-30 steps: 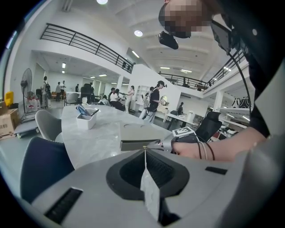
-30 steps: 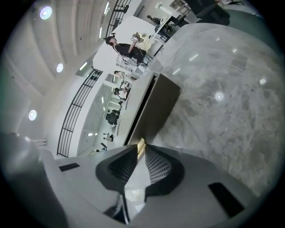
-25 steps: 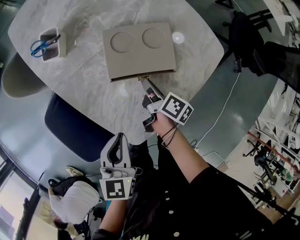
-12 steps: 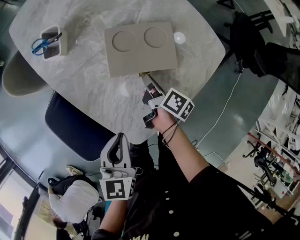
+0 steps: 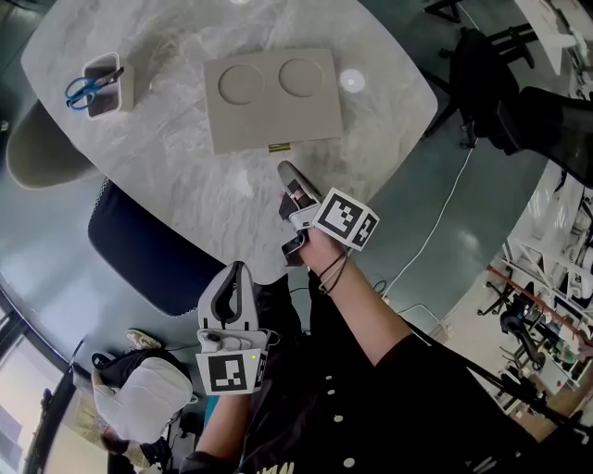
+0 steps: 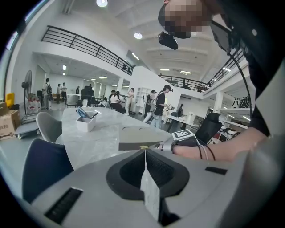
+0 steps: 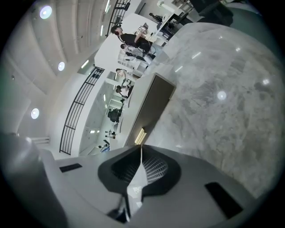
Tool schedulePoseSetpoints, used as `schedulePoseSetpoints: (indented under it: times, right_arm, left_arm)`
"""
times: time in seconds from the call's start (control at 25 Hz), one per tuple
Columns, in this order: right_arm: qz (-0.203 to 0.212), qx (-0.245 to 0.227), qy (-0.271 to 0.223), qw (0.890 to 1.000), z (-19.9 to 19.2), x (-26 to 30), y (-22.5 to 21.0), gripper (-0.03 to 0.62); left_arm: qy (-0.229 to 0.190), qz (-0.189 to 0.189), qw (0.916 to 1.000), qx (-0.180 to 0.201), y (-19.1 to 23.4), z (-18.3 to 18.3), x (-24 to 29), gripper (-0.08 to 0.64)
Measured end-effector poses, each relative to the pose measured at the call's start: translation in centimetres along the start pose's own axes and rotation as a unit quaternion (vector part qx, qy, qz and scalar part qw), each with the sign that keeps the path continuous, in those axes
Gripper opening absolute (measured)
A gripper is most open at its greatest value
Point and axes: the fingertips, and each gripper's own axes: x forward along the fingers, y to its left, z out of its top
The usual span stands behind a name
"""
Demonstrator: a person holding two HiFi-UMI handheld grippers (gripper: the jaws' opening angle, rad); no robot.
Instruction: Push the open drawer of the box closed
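- Head view: right gripper (image 5: 288,170) over table (image 5: 167,176) near edge, jaws together, empty, tip just short of box (image 5: 273,97) handle (image 5: 278,147).
- Left gripper (image 5: 238,270) off the near edge, jaws together, empty.
- Box mid-table, drawer (image 6: 133,144) flush.

You have bright, even light from ceiling lamps (image 7: 44,12); they glare in both gripper views and leave small highlights on the glossy table (image 7: 231,124). The box (image 5: 271,100) casts only a faint, soft shadow. Your head view is sharp; both gripper views bend strongly toward dark edges.
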Motion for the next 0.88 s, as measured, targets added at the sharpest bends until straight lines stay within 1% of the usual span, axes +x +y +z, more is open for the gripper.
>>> schedulePoseSetpoints:
  times: [0.16, 0.32, 0.52, 0.76, 0.88]
  right_arm:
    - [0.014, -0.007, 0.008, 1.0, -0.3, -1.4, 0.8, -0.002]
    - [0.028, -0.021, 0.005, 0.999, 0.4, -3.5, 2.2, -0.003]
    - [0.043, -0.034, 0.0, 0.998, 1.5, -6.9, 4.8, -0.003]
    - [0.076, -0.074, -0.02, 0.994, 4.1, -11.0, 9.1, -0.003]
    - [0.088, -0.083, -0.028, 0.992, 4.8, -13.4, 10.8, -0.003]
  left_arm:
    - [-0.011, -0.002, 0.9999, 0.002, -0.9, 0.7, -0.1, 0.018]
    - [-0.024, -0.002, 0.9997, 0.004, -1.8, 1.7, -0.6, 0.017]
    - [-0.036, 0.001, 0.9994, 0.002, -2.9, 3.4, -1.6, 0.017]
    - [-0.072, -0.004, 0.9974, 0.008, -4.4, 6.1, -2.2, 0.017]
    - [-0.084, -0.003, 0.9964, 0.009, -4.8, 7.6, -2.9, 0.018]
